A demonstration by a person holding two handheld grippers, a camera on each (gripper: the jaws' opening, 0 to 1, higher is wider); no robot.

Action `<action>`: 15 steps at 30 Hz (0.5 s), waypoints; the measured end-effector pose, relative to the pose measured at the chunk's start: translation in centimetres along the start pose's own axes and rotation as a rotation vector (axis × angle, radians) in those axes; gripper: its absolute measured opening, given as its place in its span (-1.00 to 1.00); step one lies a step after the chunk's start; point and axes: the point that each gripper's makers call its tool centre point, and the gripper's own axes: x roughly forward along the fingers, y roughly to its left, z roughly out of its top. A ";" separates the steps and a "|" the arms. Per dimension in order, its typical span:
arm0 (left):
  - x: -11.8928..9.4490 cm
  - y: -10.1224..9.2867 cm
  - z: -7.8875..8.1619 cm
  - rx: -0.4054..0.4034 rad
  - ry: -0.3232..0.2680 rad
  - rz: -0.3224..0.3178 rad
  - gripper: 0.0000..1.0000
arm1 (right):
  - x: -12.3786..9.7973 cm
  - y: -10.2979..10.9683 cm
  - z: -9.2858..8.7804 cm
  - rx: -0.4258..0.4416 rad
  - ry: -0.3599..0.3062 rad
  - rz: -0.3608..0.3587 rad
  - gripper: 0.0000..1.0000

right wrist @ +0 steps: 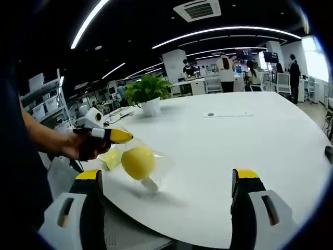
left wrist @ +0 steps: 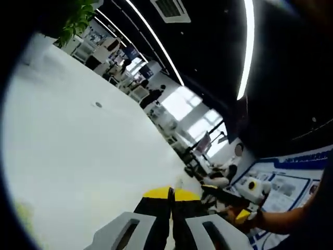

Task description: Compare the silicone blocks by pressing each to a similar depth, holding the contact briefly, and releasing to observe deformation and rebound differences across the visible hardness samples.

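In the right gripper view, one yellow silicone ball (right wrist: 138,162) in a clear wrapper (right wrist: 156,162) hangs at the white table's (right wrist: 223,151) near edge, just below the left gripper (right wrist: 122,137), whose yellow tips touch the wrapper's top. The ball looks round, a pale stub pointing down toward the table. The right gripper (right wrist: 169,200) has its jaws wide apart, well clear of the ball. One potted plant (right wrist: 147,94) stands farther back. In the left gripper view, the left gripper's (left wrist: 171,198) jaws are pressed together.
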 end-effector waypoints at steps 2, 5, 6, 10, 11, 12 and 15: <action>0.1 1.5 0.2 0.002 -0.012 0.046 -1.00 | -0.1 0.0 -0.1 0.004 0.002 -0.001 0.93; 0.0 3.3 0.6 0.033 -0.019 0.095 -1.00 | -0.1 0.0 -0.1 0.006 0.004 0.001 0.93; 0.0 4.0 0.7 0.035 -0.016 0.110 -1.00 | -0.1 0.0 -0.1 0.007 0.005 0.001 0.93; -0.2 6.8 0.7 0.033 -0.001 0.233 -1.00 | 0.1 -0.1 0.3 0.048 -0.018 0.006 0.93; -0.2 7.4 0.6 0.048 0.000 0.251 -1.00 | 0.1 -0.2 0.4 0.057 -0.022 0.007 0.93; -0.2 7.8 0.5 0.049 0.001 0.262 -1.00 | 0.2 -0.1 0.6 0.061 -0.027 0.006 0.93; 0.0 8.5 0.3 0.021 -0.004 0.277 -1.00 | 0.2 -0.1 0.8 0.062 -0.032 0.007 0.93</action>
